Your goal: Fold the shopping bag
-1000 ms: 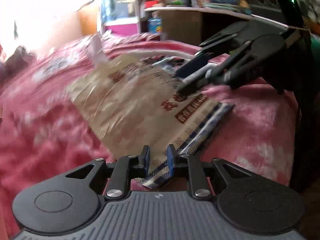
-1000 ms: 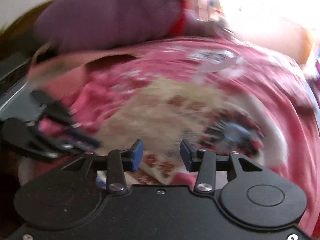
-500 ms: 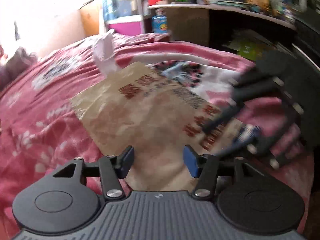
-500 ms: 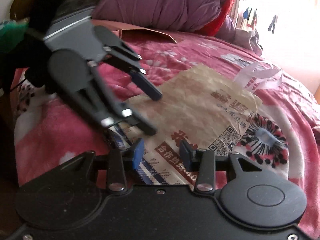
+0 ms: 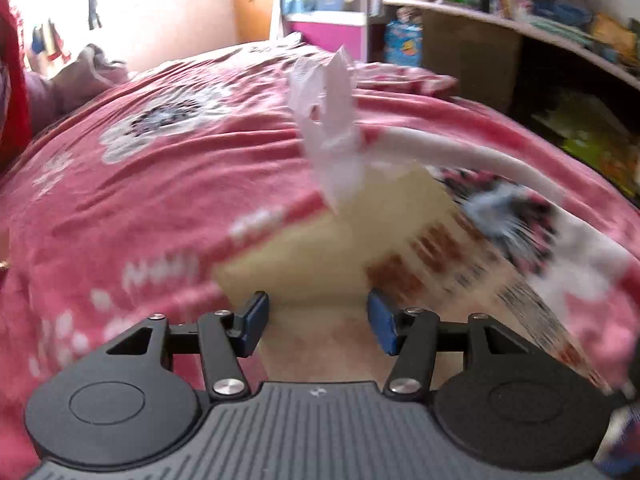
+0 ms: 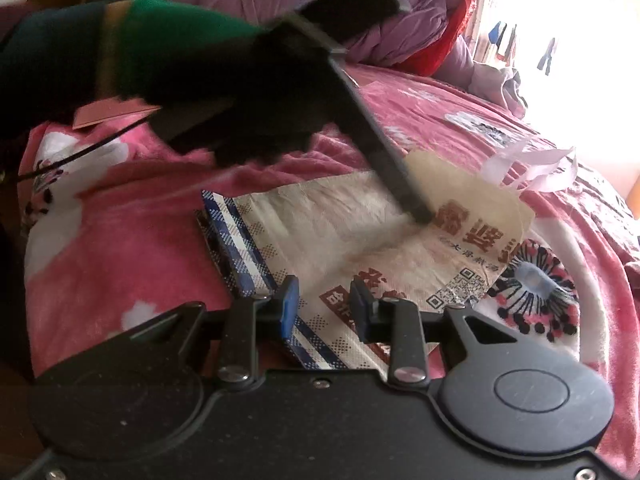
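A beige shopping bag (image 6: 372, 236) with red print and a blue checked edge lies flat on the pink bed cover. Its white handles (image 6: 528, 164) stick up at the far end; they also show in the left wrist view (image 5: 332, 120). My left gripper (image 5: 316, 318) is open over the bag (image 5: 360, 232). In the right wrist view it shows as a blurred black device (image 6: 384, 140) over the bag's middle. My right gripper (image 6: 324, 308) is open and empty above the bag's near end, with the blue checked edge between its fingers.
The pink flowered blanket (image 5: 160, 184) covers the whole bed. Purple bedding (image 6: 320, 4) is piled at the head. A shelf with books (image 5: 540, 40) and a magenta cabinet (image 5: 324, 36) stand beyond the bed's far side.
My left gripper let go of the bag's blue checked edge, opened, and moved forward over the bag toward the handles. The bag now lies flat. My right gripper stayed open near the near end.
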The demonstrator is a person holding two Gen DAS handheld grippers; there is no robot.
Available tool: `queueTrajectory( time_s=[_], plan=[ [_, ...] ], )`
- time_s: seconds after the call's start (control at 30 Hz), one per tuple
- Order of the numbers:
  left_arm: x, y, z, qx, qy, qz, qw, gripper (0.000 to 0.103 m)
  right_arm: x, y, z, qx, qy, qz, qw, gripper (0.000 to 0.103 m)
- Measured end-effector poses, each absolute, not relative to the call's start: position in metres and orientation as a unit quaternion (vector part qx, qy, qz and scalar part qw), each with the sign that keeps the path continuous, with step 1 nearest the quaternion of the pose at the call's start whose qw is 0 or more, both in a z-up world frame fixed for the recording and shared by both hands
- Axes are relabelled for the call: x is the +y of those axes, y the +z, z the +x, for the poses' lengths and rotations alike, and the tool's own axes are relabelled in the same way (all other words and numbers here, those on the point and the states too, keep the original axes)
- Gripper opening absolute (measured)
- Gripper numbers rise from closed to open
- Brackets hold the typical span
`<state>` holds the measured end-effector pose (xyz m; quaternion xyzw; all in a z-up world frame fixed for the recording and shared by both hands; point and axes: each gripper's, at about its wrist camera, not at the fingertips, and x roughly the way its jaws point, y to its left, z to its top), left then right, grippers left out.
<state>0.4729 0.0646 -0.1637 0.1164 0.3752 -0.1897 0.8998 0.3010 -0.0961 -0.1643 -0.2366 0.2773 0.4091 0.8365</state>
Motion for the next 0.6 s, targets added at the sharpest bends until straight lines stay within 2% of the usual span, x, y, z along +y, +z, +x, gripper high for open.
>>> queueTrajectory(
  time_s=[0.03,0.07,0.1,0.37,0.6],
  plan=[
    [0.062,-0.16,0.475,0.377,-0.183,0.117,0.9,0.053,-0.096,-0.164,0.301,0.276,0.409,-0.237,0.837,0.03],
    [0.057,-0.157,0.472,0.379,-0.186,0.122,0.898,0.044,-0.096,-0.164,0.299,0.274,0.41,-0.239,0.837,0.03],
    [0.048,-0.156,0.467,0.38,-0.196,0.13,0.895,0.043,-0.097,-0.164,0.298,0.272,0.41,-0.24,0.837,0.03],
    [-0.019,-0.15,0.431,0.386,-0.263,0.193,0.863,0.043,-0.097,-0.165,0.288,0.245,0.411,-0.257,0.839,0.03],
    [-0.028,-0.161,0.482,0.381,-0.202,0.152,0.889,0.043,-0.1,-0.167,0.295,0.251,0.415,-0.244,0.84,0.03]
  ],
)
